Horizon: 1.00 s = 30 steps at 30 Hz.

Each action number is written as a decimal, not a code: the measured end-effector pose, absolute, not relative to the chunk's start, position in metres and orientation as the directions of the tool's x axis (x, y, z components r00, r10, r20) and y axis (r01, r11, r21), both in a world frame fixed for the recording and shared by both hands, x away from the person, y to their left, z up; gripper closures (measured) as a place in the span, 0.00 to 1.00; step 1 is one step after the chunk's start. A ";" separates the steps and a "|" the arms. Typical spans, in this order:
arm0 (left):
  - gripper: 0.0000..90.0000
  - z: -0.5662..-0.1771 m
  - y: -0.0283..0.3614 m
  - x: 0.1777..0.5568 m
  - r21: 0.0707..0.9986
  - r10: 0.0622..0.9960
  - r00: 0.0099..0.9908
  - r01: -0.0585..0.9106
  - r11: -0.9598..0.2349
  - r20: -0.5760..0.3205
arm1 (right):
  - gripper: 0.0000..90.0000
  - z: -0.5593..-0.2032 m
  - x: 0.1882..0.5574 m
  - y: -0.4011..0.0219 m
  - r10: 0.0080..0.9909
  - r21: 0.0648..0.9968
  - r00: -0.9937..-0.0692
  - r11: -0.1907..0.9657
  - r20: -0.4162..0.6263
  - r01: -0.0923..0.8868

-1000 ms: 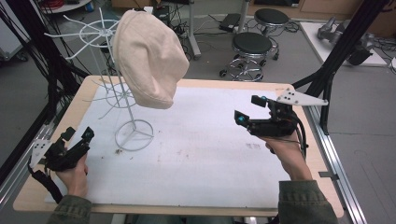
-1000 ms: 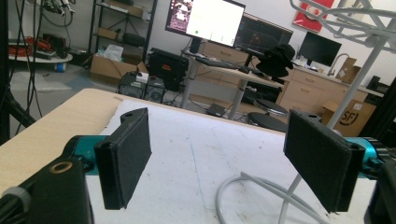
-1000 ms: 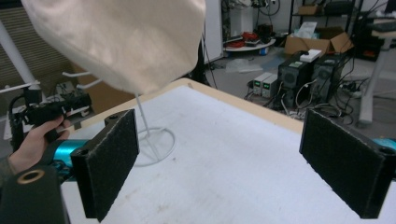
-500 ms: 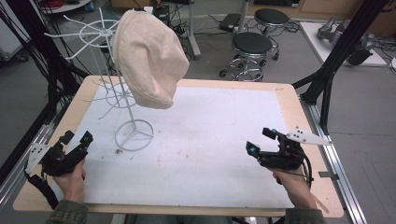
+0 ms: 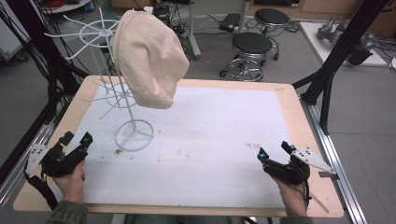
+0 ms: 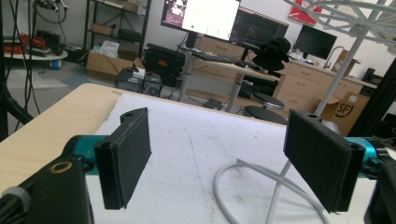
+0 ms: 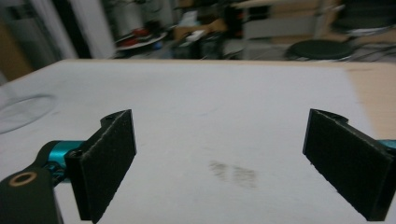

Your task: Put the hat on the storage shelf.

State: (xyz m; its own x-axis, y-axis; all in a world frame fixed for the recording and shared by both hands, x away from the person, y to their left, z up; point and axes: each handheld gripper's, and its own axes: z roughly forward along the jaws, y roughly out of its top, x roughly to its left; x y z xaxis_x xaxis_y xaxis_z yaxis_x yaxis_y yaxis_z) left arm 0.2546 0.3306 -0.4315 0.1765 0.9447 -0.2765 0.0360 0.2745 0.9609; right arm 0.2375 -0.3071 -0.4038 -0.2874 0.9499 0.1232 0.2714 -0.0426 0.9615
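Both grippers sit low at the near edge of the table (image 5: 299,112), each in one of my hands, well apart from one another. My left gripper (image 5: 77,142) is at the near left corner, jaws spread wide and holding nothing; in the left gripper view (image 6: 217,163) the two black pads (image 6: 123,156) stand apart with bare white tabletop between them, and the ring base of the stand (image 6: 261,186) curves in just ahead, nearer the far-side pad. My right gripper (image 5: 275,151) is at the near right, jaws likewise wide and empty; in the right gripper view (image 7: 219,163) a faint dark smudge (image 7: 233,173) lies on the white surface between the pads. The cap (image 5: 149,58), cream cloth, hangs on the white wire stand (image 5: 133,133) at the far left of the table, up off the surface, tilted with its crown toward me. The stand's round base rests on the white mat, near my left gripper but not touching it. The right gripper is well away from both cap and stand.
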 end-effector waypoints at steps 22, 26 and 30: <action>0.25 -0.436 0.326 0.259 0.977 0.963 0.166 0.057 0.205 -0.211 | 0.10 -0.427 0.230 -0.304 0.997 0.989 0.008 -0.077 0.077 0.123; 0.25 -0.436 0.324 0.260 0.978 0.963 0.171 0.063 0.198 -0.206 | 0.10 -0.430 0.230 -0.303 0.998 0.989 0.000 -0.060 0.060 0.133; 0.25 -0.436 0.324 0.259 0.979 0.964 0.173 0.062 0.196 -0.204 | 0.10 -0.431 0.230 -0.305 0.998 0.989 0.003 -0.065 0.065 0.133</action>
